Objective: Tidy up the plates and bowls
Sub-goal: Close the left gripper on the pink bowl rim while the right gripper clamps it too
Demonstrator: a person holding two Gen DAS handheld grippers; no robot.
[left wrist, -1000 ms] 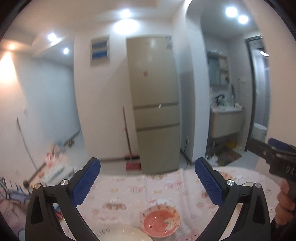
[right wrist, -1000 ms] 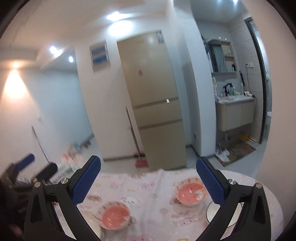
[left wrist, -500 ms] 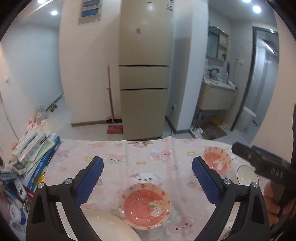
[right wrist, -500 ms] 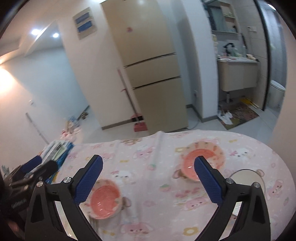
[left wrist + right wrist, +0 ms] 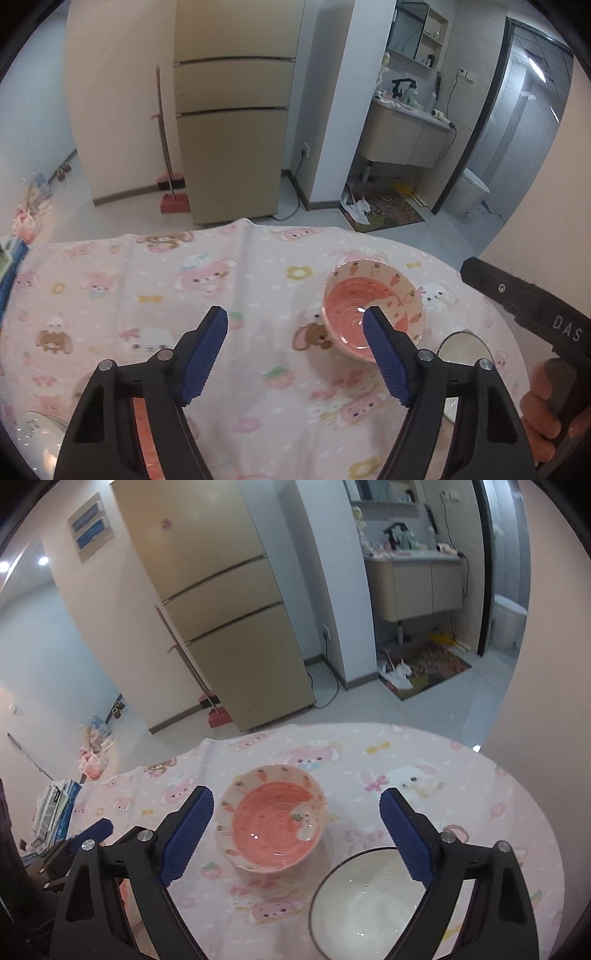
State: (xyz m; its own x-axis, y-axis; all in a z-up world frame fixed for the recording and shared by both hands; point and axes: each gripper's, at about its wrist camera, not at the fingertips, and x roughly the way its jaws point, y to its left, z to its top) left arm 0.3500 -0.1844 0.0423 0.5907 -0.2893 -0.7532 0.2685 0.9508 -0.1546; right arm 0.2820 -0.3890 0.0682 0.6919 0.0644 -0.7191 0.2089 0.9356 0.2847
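Progress: early by the look of it; every dish in view sits apart on the cloth, nothing stacked or grouped yet.
Left tongs: blue ribbed pads, jaws closing, nothing between them; only cloth shows in the gap.
Right tongs: jaws wide but closing, gripping nothing; the pink bowl lies in the gap, clear of both pads.
Pink bowl: round glazed ceramic bowl, coral inside, pale rim with small carrots; in the right wrist view it sits just left of centre, and in the left wrist view at 3 o'clock of the gap, behind the right pad.
White bowl: round white bowl with a dark rim, at 5 o'clock of the pink bowl, near it but apart.
Other dishes: a coral-coloured dish half hidden under the left finger, 7 o'clock; kind unclear.
Left to do: gather bowls and plates into sets.
Surface: round table under a pink cartoon-animal cloth, creased.
Room: beige three-door fridge at 12 o'clock, red broom beside it, washbasin alcove at 2 o'clock.
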